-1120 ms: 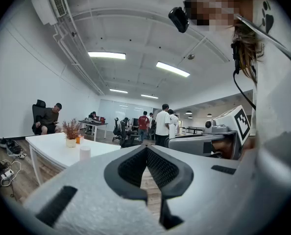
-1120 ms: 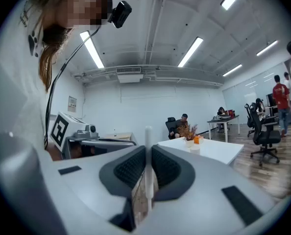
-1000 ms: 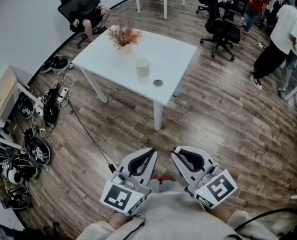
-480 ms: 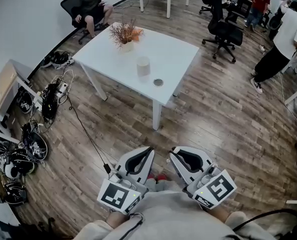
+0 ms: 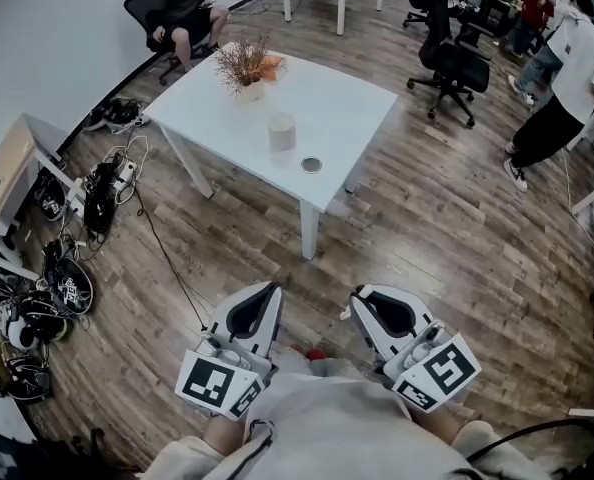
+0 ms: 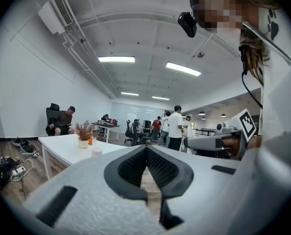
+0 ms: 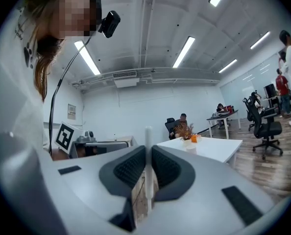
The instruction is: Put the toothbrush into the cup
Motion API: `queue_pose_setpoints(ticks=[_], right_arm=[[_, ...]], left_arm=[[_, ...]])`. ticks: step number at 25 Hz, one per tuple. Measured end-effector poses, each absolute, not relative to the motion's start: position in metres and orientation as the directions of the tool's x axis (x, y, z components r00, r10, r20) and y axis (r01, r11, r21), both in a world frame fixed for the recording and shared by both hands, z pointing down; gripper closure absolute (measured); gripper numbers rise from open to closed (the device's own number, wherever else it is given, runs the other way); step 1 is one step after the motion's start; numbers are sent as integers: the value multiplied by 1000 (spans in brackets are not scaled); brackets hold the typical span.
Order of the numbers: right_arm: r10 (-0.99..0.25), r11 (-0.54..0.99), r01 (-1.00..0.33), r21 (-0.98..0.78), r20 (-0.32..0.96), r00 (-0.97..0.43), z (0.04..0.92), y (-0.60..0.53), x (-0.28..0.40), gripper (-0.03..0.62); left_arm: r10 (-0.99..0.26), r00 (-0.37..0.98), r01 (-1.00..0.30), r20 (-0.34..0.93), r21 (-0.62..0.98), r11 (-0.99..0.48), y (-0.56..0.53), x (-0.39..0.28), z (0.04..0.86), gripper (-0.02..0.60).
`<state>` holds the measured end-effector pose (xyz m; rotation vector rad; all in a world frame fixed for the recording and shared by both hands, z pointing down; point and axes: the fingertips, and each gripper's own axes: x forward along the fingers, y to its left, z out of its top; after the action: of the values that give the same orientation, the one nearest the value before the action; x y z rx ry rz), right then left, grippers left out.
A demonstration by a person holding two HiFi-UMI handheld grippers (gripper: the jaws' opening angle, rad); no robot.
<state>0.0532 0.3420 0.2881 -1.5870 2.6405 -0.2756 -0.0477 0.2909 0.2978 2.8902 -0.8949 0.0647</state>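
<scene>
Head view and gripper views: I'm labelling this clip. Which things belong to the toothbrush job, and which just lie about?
Job: toothbrush in right gripper; cup on white table.
Lying about: dried plant, small round disc, floor cables, office chair.

Cup on table; plant behind-left of cup; toothbrush between right hand-held gripper jaws.
</scene>
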Motion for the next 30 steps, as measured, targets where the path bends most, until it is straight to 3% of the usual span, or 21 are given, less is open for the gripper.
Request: queue_pose_setpoints(ticks=[15,30], right_arm=[[-911,392,-900,-189,58,-409,296,310,88,543],[-900,400,-898,-180,105,-422,302,161,73,545]], left_arm=[[-513,855,-519,78,86,-851,248,-17,302,574],[-498,864,-504,79,125,-854,100,-18,317,574]])
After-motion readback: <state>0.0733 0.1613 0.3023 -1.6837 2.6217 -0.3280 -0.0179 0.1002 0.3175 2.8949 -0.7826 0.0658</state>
